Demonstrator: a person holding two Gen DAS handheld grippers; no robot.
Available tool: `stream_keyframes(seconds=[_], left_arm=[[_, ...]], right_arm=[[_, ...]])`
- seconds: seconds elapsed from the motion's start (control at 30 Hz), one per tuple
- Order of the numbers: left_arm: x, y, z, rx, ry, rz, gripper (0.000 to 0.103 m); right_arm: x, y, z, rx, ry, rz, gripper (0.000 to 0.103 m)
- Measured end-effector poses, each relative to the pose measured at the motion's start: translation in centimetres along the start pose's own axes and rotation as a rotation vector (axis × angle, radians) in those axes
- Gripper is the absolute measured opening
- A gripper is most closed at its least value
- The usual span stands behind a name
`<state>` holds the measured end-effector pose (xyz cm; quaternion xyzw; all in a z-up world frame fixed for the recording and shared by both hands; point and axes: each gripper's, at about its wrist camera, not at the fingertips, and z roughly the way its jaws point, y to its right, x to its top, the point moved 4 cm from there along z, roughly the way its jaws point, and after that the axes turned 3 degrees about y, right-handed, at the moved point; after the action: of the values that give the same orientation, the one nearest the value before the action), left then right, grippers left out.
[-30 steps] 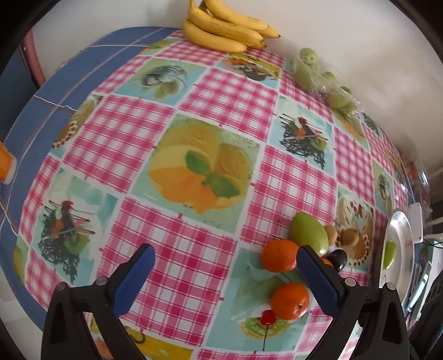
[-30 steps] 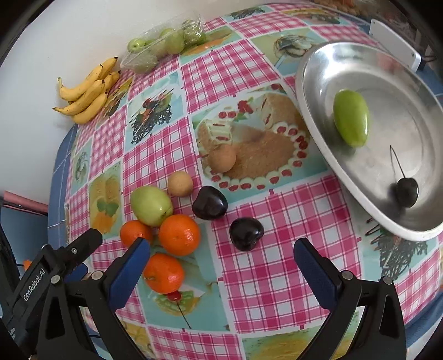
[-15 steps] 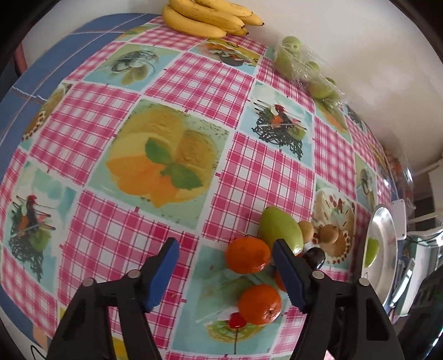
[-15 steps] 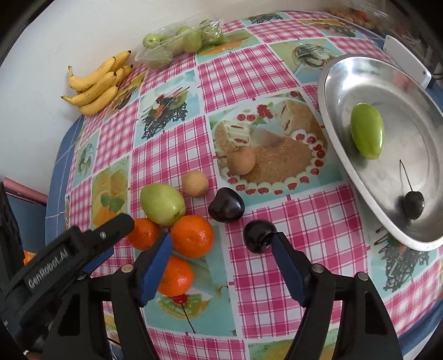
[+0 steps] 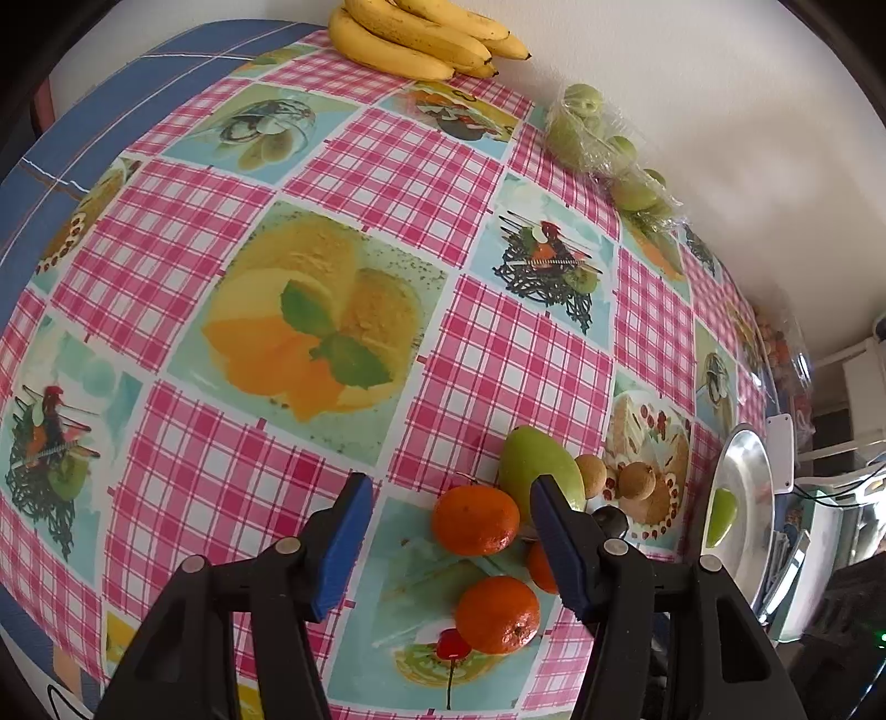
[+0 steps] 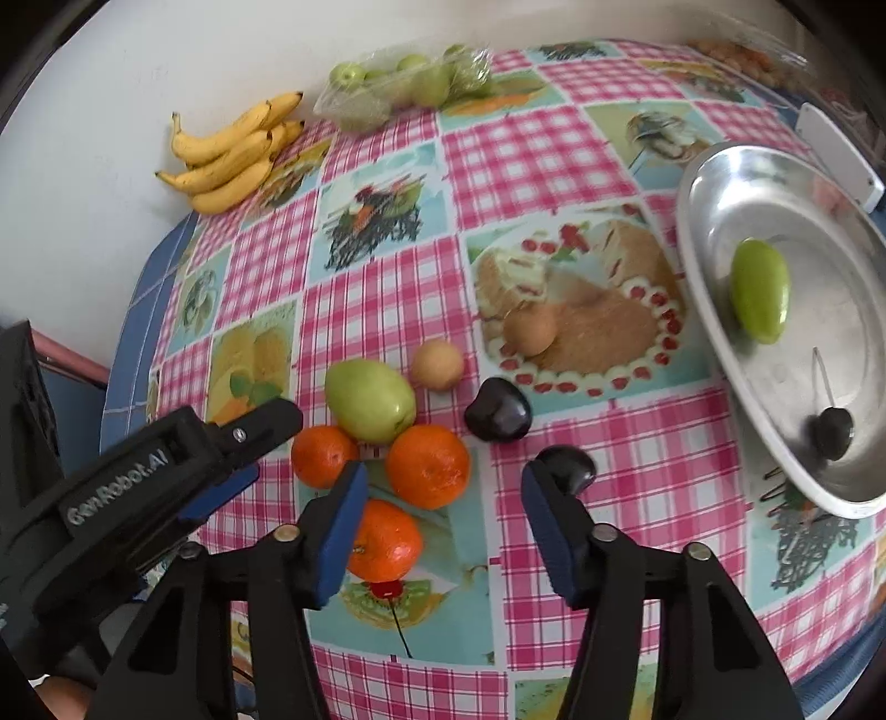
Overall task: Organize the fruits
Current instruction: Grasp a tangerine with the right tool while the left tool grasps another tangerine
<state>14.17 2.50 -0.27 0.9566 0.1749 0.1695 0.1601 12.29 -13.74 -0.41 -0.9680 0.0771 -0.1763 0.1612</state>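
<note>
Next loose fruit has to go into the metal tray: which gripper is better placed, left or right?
Probably the right gripper. The tray lies on its side, and a dark fruit sits by its right finger. The left gripper hovers over the oranges, farther from the tray. Both have just been closing, gripping nothing.

A third orange (image 5: 541, 567) and a dark fruit (image 5: 609, 520) sit half hidden behind the left gripper's right finger — bananas (image 5: 421, 33) cut off far beyond.
</note>
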Motion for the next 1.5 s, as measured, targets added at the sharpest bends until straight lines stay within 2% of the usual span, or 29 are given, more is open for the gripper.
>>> stream_keyframes(seconds=[0.13,0.27,0.4,0.63,0.77,1.1,1.5], left_arm=[[-0.3,0.2,0.5,-0.006,-0.022,-0.001,0.063],[-0.6,0.3,1.1,-0.02,-0.045,-0.011,0.053],[-0.7,0.2,1.4,-0.035,-0.059,-0.03,0.049],[-0.6,0.3,1.5,-0.044,-0.062,-0.041,0.046],[-0.7,0.7,1.6,-0.041,-0.063,-0.025,0.04],[-0.8,1.2,1.6,-0.014,-0.048,0.017,0.038],[0.1,0.6,-0.4,-0.034,0.011,-0.022,0.037]], right_arm=[[-0.4,-0.2,1.3,-0.003,-0.029,-0.009,0.053],[-0.5,-0.4,2.1,0.009,-0.04,-0.014,0.047],[-0.4,-0.6,2.2,0.039,-0.041,-0.01,0.038],[-0.3,-1.0,2.2,0.05,-0.041,-0.005,0.038],[-0.6,-0.5,1.9,0.055,-0.048,0.006,0.038],[-0.7,-0.2,1.8,0.072,-0.059,0.02,0.038],[-0.4,-0.5,0.3,0.115,-0.036,0.013,0.038]])
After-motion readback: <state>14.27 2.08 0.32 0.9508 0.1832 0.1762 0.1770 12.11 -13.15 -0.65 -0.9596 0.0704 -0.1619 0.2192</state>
